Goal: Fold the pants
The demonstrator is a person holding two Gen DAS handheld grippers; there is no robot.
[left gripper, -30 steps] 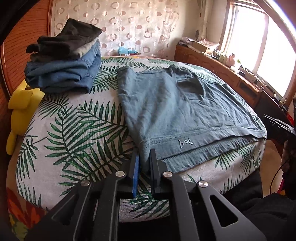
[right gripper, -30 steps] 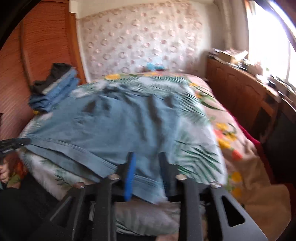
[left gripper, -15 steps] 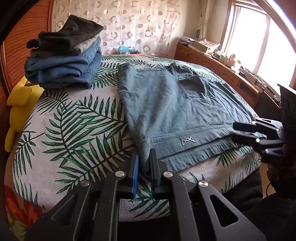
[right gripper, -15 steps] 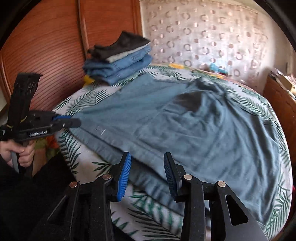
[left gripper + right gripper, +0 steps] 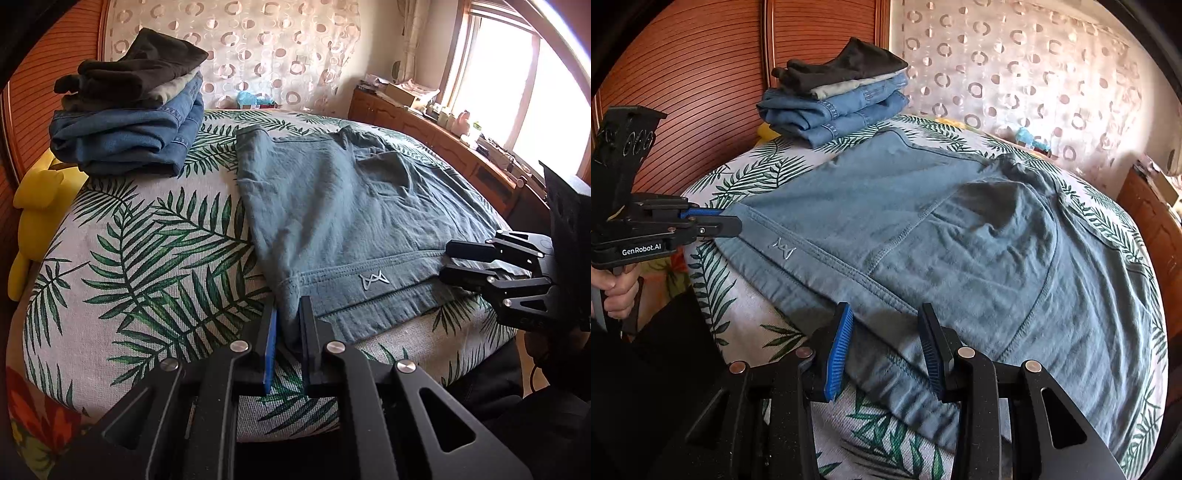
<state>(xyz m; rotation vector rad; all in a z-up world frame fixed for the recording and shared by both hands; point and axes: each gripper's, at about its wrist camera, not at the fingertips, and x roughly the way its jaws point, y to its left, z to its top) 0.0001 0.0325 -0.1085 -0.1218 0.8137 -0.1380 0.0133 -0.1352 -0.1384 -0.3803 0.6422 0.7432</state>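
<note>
Grey-blue pants [image 5: 332,206] [image 5: 960,236] lie spread flat on the leaf-print bed cover [image 5: 147,240]. My left gripper [image 5: 286,314] is shut on the near left corner of their stitched hem, and a fold of fabric stands between its pads. From the right wrist view it [image 5: 733,223] pinches that same corner at the left. My right gripper [image 5: 886,321] is open and straddles the hem at the other end, with cloth lying between its blue pads. In the left wrist view it [image 5: 445,263] sits at the hem's right end.
A stack of folded pants [image 5: 129,140] [image 5: 834,107] rests at the far left of the bed. A yellow plush toy [image 5: 37,199] lies beside the bed's left edge. A wooden cabinet [image 5: 424,125] runs under the window. A hand [image 5: 617,291] holds the left gripper's handle.
The right gripper has come in from the right and rolled, and it now stands over the hem's right end. The left gripper has stayed shut on its corner.
</note>
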